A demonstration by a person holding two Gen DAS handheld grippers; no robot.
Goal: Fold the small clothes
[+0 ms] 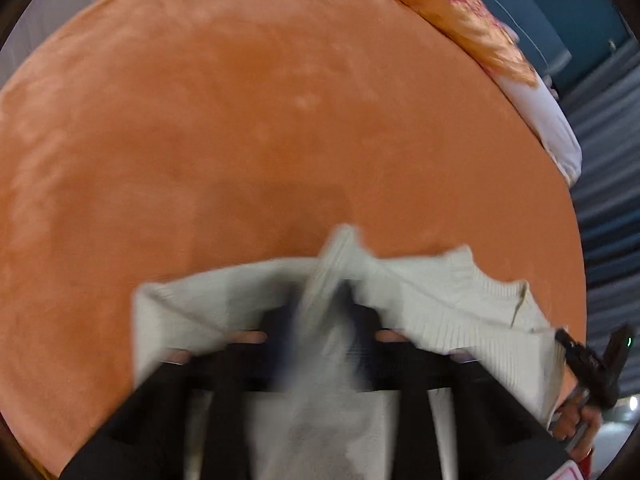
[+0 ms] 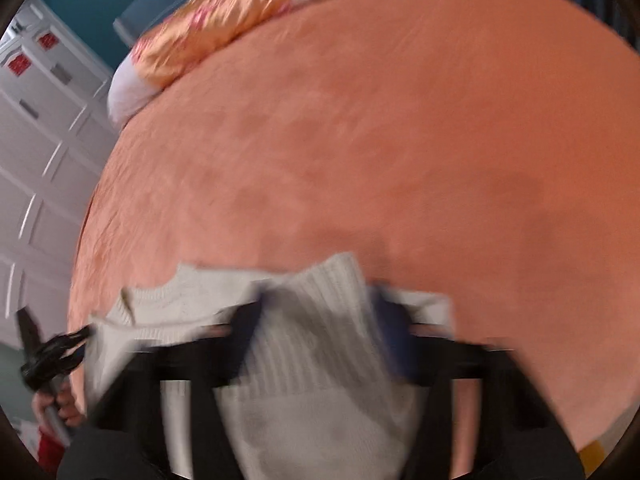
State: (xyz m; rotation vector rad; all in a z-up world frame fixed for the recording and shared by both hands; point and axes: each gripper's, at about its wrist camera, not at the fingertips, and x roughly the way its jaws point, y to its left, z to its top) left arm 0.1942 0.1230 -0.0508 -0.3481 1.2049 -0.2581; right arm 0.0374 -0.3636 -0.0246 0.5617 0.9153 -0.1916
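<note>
Orange velvety bed cover point(image 1: 280, 120) fills background. Cream ribbed knit garment point(image 1: 432, 292) held above near edge, stretched between left hand-held gripper point(image 1: 320, 300) and right hand-held gripper point(image 2: 316, 312), each clamped on hem. Risk: motion blur suggests fast swing; knit may slip, fold skew.

Ribbed knit sweater point(image 1: 436, 292); matt velvety bedspread point(image 1: 240, 120).
</note>
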